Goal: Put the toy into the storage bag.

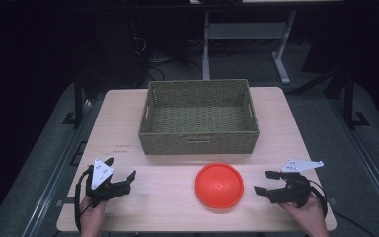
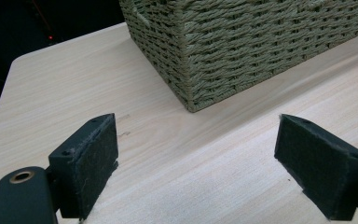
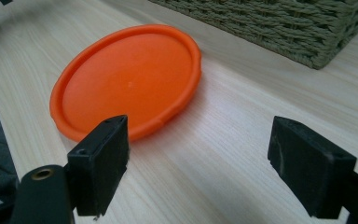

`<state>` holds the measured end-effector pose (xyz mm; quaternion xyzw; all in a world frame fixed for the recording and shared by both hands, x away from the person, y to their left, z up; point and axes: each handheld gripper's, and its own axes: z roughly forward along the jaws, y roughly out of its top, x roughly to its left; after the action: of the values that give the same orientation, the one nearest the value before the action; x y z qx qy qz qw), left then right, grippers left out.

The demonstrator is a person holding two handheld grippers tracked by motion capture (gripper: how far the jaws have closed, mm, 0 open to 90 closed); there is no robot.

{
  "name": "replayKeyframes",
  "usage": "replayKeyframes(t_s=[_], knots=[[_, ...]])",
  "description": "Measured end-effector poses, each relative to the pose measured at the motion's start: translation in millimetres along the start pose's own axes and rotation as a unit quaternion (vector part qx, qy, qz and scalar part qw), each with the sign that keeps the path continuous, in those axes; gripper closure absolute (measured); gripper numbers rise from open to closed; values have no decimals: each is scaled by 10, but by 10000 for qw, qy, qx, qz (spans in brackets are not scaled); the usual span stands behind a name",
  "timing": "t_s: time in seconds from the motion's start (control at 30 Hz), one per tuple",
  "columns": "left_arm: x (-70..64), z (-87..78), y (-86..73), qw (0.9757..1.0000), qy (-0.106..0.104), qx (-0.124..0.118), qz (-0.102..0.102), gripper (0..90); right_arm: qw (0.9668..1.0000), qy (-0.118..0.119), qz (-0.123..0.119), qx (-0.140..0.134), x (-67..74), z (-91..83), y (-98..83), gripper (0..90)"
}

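The orange plate (image 3: 126,81) is seen just ahead of the right tool (image 3: 196,172), whose jaws are spread apart, while the left tool (image 2: 196,172), likewise spread, is faced with the woven basket's (image 2: 242,46) corner. Bare worktop (image 1: 163,197) is left between the left tool (image 1: 121,173) and the plate (image 1: 219,185), near the front edge.

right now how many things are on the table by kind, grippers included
orange plate: 1
woven basket: 1
grippers: 2, left gripper and right gripper, both open
total: 4
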<state>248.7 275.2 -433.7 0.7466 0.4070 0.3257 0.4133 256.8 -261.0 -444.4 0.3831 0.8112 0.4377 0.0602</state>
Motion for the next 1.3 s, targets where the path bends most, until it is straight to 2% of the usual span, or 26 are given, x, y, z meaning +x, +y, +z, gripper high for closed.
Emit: replayKeyframes(t_s=[0.23, 0.43, 0.5, 0.87, 0.93, 1.07, 1.2, 1.3], knots=[[-11, 2, 5, 10000, -2, -11, 7, 128, 9998, 96, -127, 86, 18, 85, 90, 206], [5, 5, 3, 10000, 12, 9, 12, 128, 9996, 216, -107, 131, 22, 144, 197, 224], [4, 7, 3, 10000, 6, 20, 0, 129, 9993, 292, -52, 225, 12, 189, 249, 223], [10, 0, 1, 10000, 22, 14, -3, 128, 9977, 376, -127, 542, 13, 466, 491, 249], [13, 2, 0, 10000, 19, 4, -11, 128, 9978, 354, -175, 529, 30, 517, 506, 270], [15, 3, 0, 10000, 27, 15, -33, 128, 9973, 355, -121, 624, 39, 585, 489, 272], [-13, 6, 7, 10000, -21, 17, 51, 128, 9975, 319, -150, 610, 68, 615, 471, 286], [-25, 19, 6, 10000, -39, 22, 36, 128, 9973, 268, -128, 671, 96, 639, 454, 296]])
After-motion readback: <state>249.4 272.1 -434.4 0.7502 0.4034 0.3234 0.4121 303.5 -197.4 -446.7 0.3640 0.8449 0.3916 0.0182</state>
